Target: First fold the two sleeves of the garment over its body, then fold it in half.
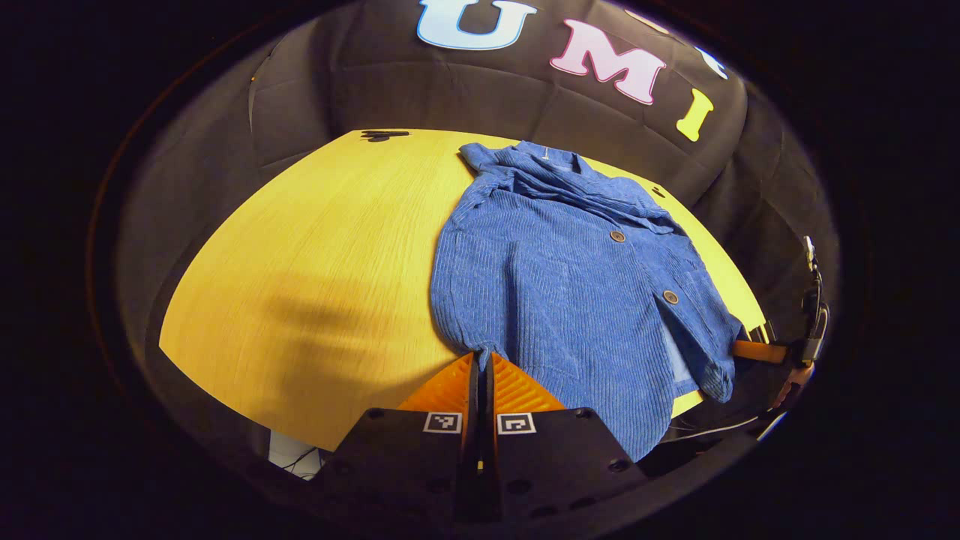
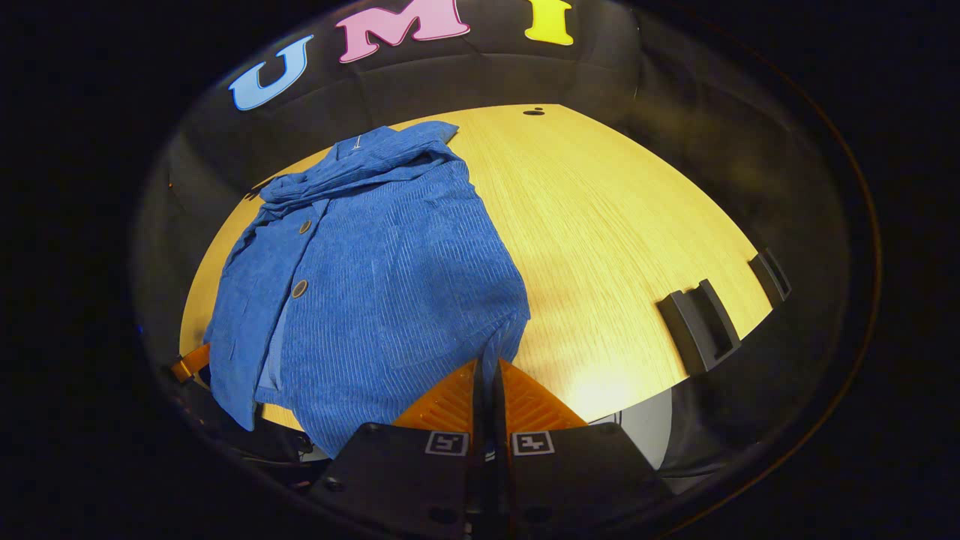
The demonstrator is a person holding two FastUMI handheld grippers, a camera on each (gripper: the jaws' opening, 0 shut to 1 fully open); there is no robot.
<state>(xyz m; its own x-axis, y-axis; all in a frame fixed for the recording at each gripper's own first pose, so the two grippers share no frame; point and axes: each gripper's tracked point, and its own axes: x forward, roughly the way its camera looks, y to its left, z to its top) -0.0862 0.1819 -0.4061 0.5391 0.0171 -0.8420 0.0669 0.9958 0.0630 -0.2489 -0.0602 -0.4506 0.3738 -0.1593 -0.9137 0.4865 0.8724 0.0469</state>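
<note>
A blue corduroy garment (image 1: 570,292) with brown buttons lies on the yellow wooden table (image 1: 322,262), collar bunched at the far end, its near hem drooping over the table's front edge. My left gripper (image 1: 481,360) is shut on the hem's left corner. In the right gripper view the garment (image 2: 382,277) covers the left half of the table (image 2: 622,247), and my right gripper (image 2: 489,366) is shut on the hem's right corner. The right gripper's finger (image 1: 759,350) meets the far hem corner in the left gripper view; the left gripper's finger (image 2: 189,363) pokes out past the garment's left edge.
Two black holders (image 2: 701,326) (image 2: 769,276) sit at the table's right edge. A small black mark (image 2: 534,112) lies at the far edge. Bare wood stretches left of the garment in the left gripper view, right of it in the right gripper view.
</note>
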